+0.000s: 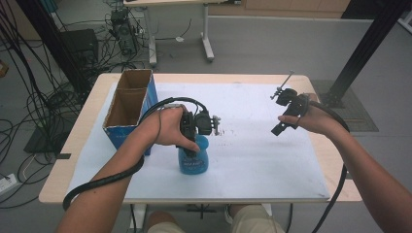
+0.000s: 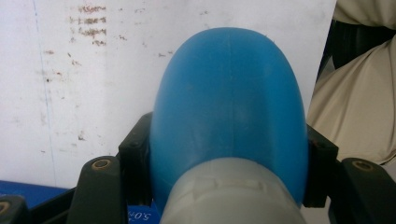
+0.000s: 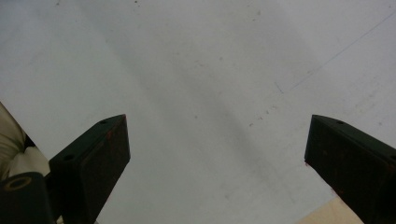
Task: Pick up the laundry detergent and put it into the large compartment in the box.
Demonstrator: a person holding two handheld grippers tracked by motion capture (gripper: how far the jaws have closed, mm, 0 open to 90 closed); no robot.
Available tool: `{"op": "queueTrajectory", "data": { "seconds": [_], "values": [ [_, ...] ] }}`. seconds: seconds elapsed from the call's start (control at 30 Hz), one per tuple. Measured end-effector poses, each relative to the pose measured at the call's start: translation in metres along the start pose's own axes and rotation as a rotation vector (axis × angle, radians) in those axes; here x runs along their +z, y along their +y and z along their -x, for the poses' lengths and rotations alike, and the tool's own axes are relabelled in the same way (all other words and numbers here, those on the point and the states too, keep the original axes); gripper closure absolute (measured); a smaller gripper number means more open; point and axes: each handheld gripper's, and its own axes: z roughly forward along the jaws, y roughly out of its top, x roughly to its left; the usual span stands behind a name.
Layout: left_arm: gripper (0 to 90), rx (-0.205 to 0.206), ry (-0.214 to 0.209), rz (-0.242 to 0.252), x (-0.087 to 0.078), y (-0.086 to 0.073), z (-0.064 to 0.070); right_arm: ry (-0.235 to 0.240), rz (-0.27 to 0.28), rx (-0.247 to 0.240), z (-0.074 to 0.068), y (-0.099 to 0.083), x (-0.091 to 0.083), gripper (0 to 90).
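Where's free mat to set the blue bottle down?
Open white mat lies between the blue bottle and the right tongs, and along the far edge. Crowded at left: the cardboard box and the left tongs, clamped on the bottle.

Grey floor (image 1: 272, 43), black cables (image 1: 29, 92), second table (image 1: 160, 2).

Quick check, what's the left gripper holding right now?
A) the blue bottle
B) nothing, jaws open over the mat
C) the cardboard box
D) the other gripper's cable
A: in the left gripper view the jaws press on both sides of the blue bottle, and the high view shows the left gripper on top of it, beside the box.
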Motion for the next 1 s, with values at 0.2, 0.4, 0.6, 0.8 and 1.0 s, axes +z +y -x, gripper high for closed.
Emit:
{"op": "queueTrajectory", "data": {
  "seconds": [0.2, 0.4, 0.6, 0.8, 1.0],
  "values": [
    [37.7, -0.006, -0.001, 0.001, 0.0001, -0.0002, 0.0001, -0.003, 0.001, -0.002, -0.0001, 0.0000, -0.0014, 6.9],
    [37.7, -0.006, -0.001, -0.002, -0.0001, 0.0003, -0.0002, -0.002, -0.002, -0.004, -0.0002, 0.0011, -0.0008, 6.9],
    [37.7, -0.004, -0.003, -0.004, -0.0001, 0.0006, -0.0011, -0.001, -0.004, -0.002, -0.0004, 0.0016, -0.0002, 6.9],
    [37.7, -0.007, -0.004, -0.004, 0.0000, 0.0008, -0.0014, 0.000, -0.006, -0.001, 0.0006, 0.0009, 0.0001, 6.9],
    [37.7, -0.008, -0.006, -0.009, -0.0001, 0.0020, -0.0015, 0.001, -0.004, -0.001, 0.0008, 0.0006, 0.0002, 6.9]
  ]
}}
